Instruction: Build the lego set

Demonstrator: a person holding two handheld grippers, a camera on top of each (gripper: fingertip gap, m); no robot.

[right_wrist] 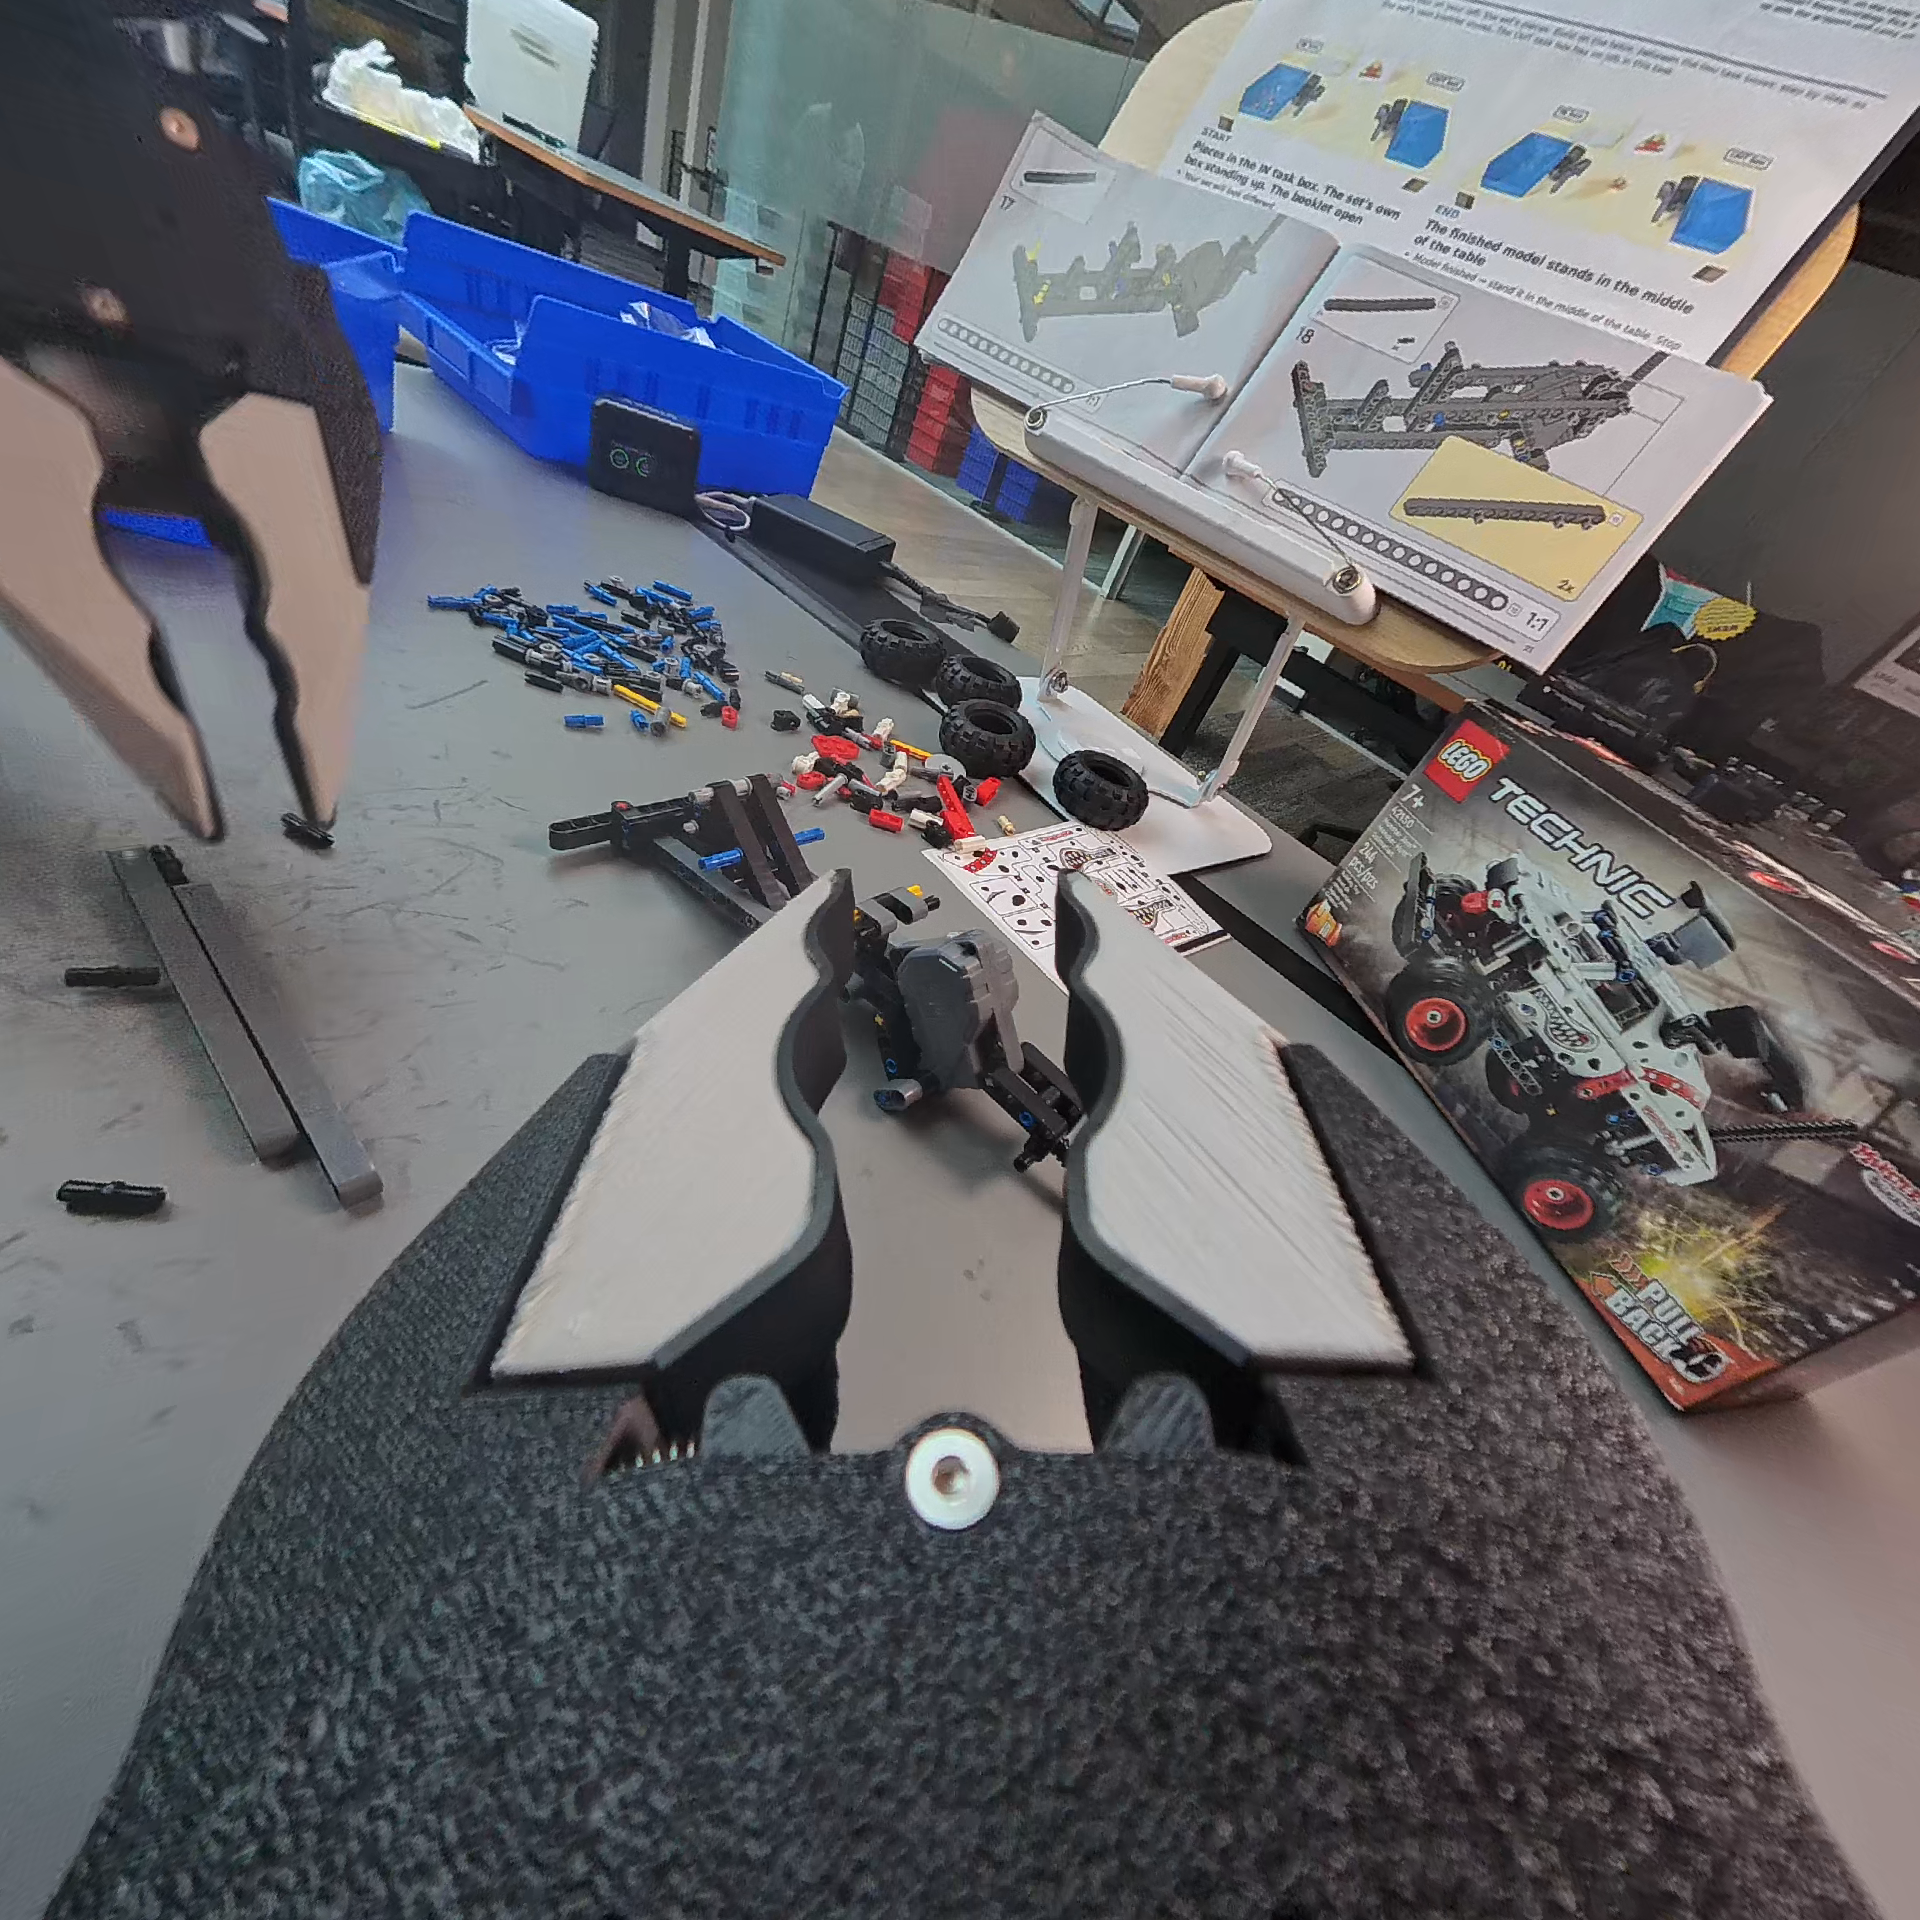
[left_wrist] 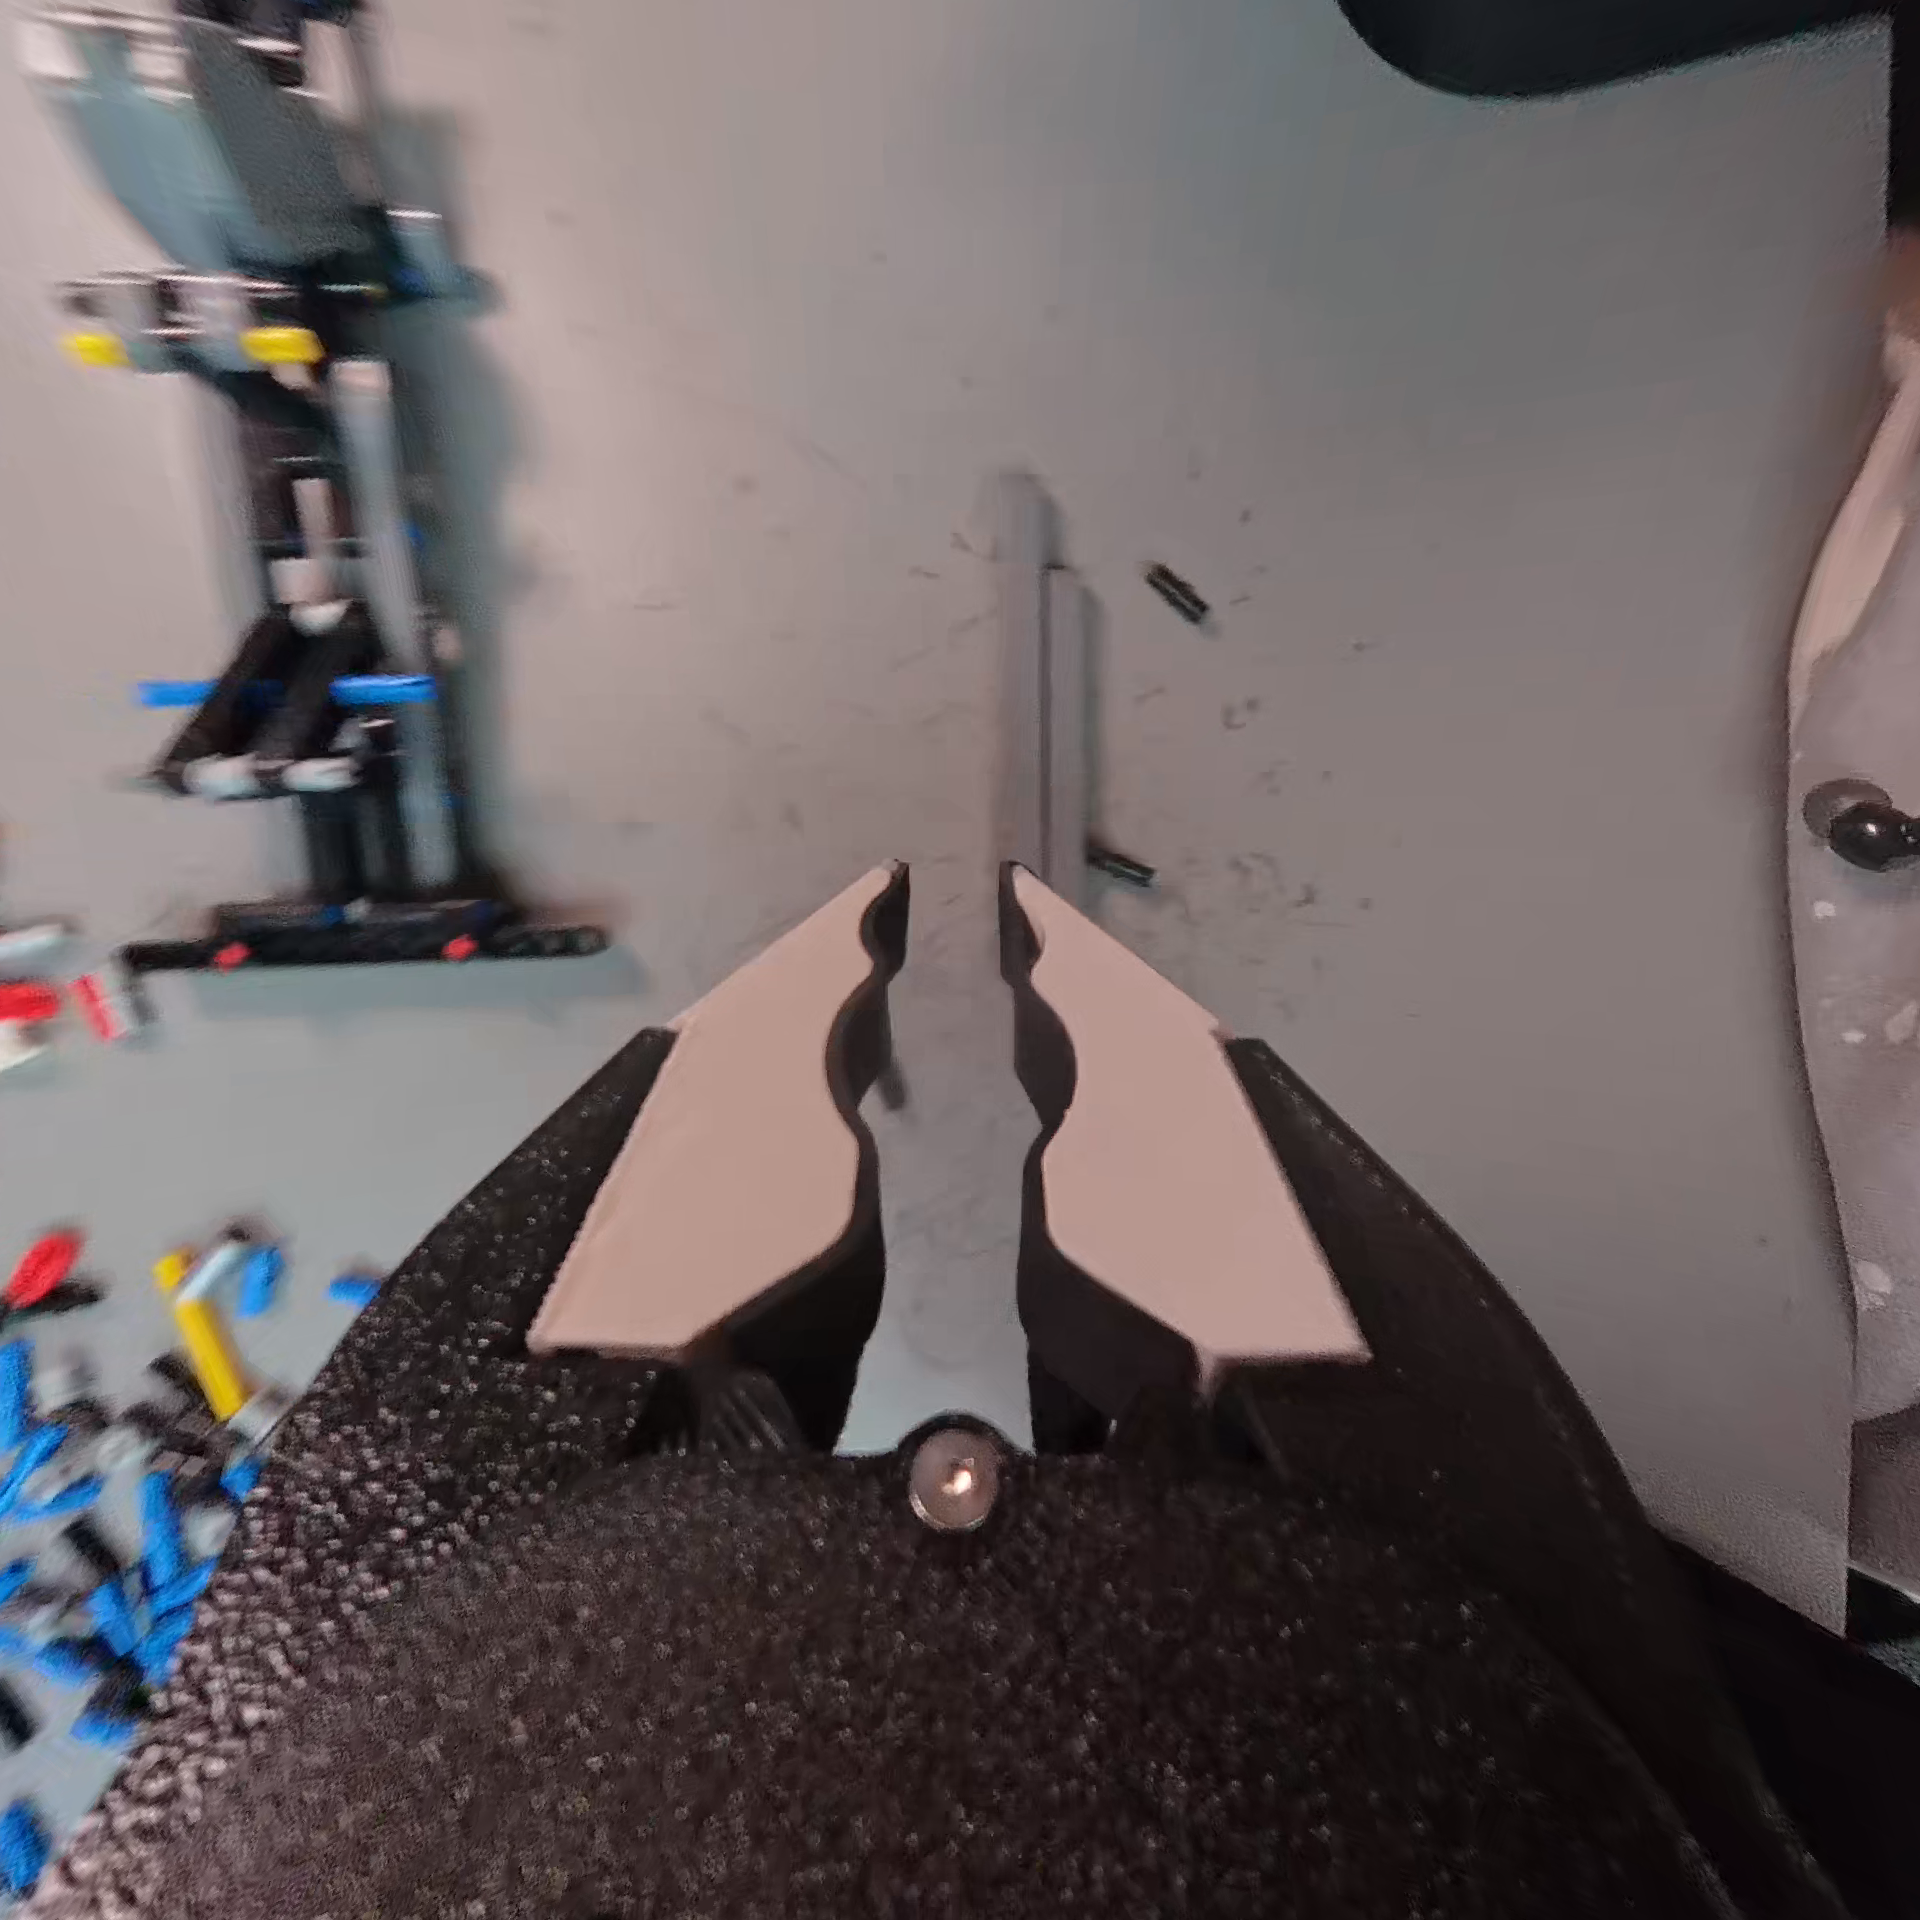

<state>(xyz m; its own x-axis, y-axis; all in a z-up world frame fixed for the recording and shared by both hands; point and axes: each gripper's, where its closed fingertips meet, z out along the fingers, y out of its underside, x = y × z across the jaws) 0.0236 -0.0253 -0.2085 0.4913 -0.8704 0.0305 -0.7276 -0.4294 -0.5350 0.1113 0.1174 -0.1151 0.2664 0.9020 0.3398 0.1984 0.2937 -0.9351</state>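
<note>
The right gripper is nearest, released and empty, its jaws apart above the grey tabletop. Just beyond its tips lies the chassis, a partly built frame of black beams around a grey motor block, with blue pins and a yellow piece. Two long grey beams lie side by side at the left, touching, with three short black pins near them. The left gripper hovers over the beams' near end, released and empty. Farther back lie a pile of small blue and black parts, four black tyres and one sticker sheet. One box stands at the right.
</note>
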